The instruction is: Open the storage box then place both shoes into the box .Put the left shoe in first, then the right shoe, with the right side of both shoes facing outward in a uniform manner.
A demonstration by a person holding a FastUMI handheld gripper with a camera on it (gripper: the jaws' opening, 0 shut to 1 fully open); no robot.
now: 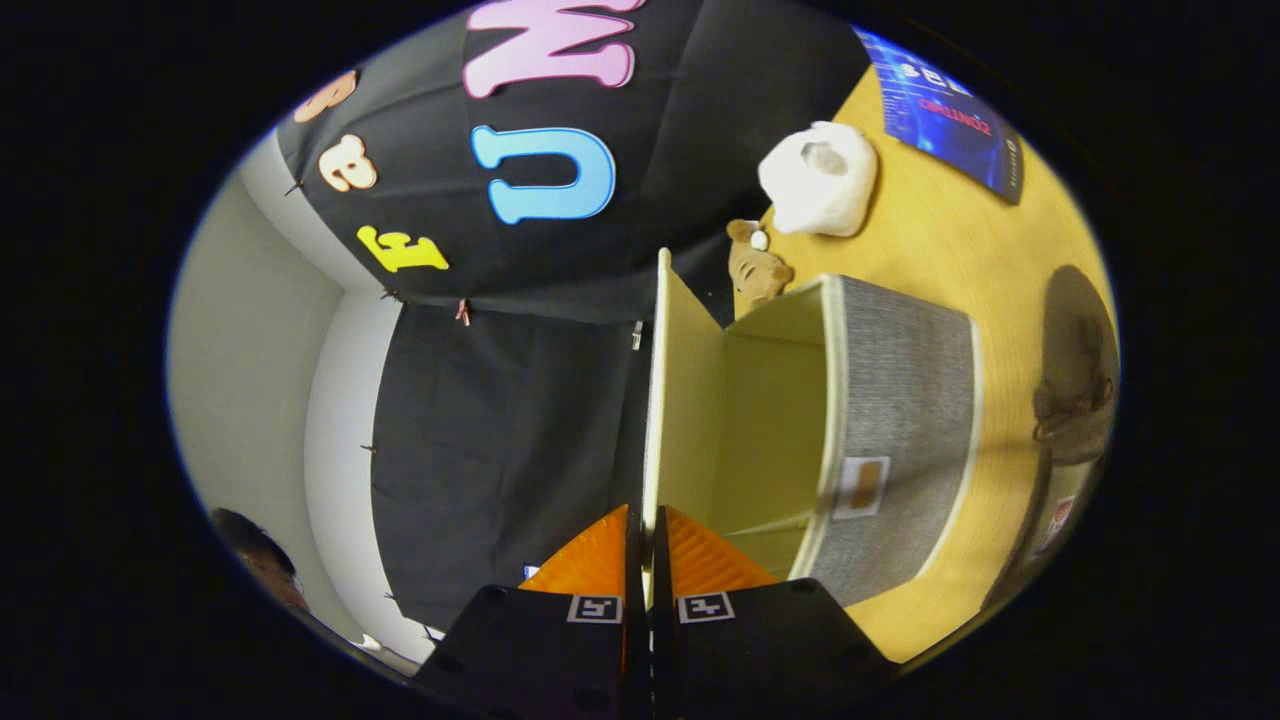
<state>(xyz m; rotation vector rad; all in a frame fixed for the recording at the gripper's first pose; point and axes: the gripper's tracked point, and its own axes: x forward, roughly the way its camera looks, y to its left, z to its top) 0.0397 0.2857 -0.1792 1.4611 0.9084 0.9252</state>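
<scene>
Gripper (646, 560) at lower centre, view rolled sideways; fingers pinched closed on the edge of the storage box lid (680, 400), which stands swung up at frame centre. Grey fabric storage box (900, 420) right of it, interior open. Dark shoe (1078, 370) at far right on the wooden table (940, 260). Risks: thin lid slipping from the pinch and dropping shut; pulling further could drag the light box toward the shoe

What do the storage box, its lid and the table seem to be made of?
Box: probably grey woven fabric over stiff board, judging by its fine matte weave and pale edge trim. Lid: a thin, flat panel, pale and smooth on its inner face, likely lined card; the gripper has its jaws shut on the edge. Table: smooth yellowish surface, perhaps laminate or wood.
</scene>
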